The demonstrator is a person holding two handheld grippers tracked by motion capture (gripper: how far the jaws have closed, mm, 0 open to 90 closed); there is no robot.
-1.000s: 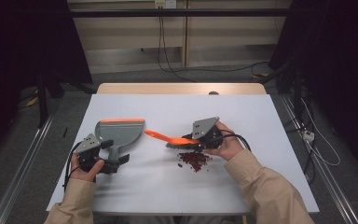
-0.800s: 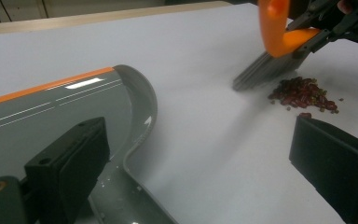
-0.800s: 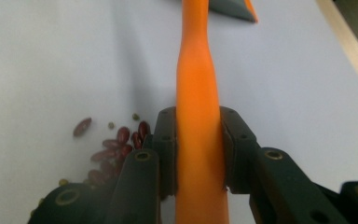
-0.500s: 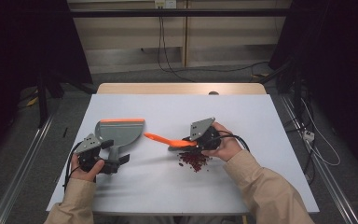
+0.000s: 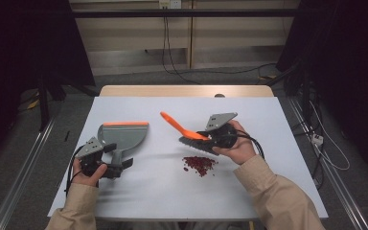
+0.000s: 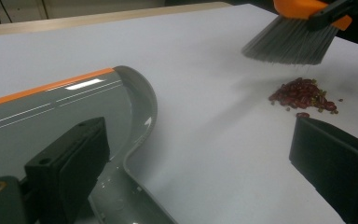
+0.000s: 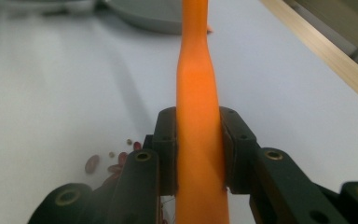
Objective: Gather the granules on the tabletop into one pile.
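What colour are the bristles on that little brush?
Grey, under an orange handle; the left gripper view shows the brush bristles best.

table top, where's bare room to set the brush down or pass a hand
Free patches on the white table: the far strip behind the grey dustpan with the orange lip, the right side beyond the right gripper, and the near edge between the sleeves. Crowded: the middle, where the orange-handled grey-bristled brush hangs over the pile of dark red beans.

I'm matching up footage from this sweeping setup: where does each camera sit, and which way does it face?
High view: above the person's side, facing forward and down on the table; forearms, both hands show.
Left gripper view: on the left gripper, facing the dustpan and beans; black jaws show.
Right gripper view: on the right gripper, along the brush handle.
Shared: brush, beans, dustpan.
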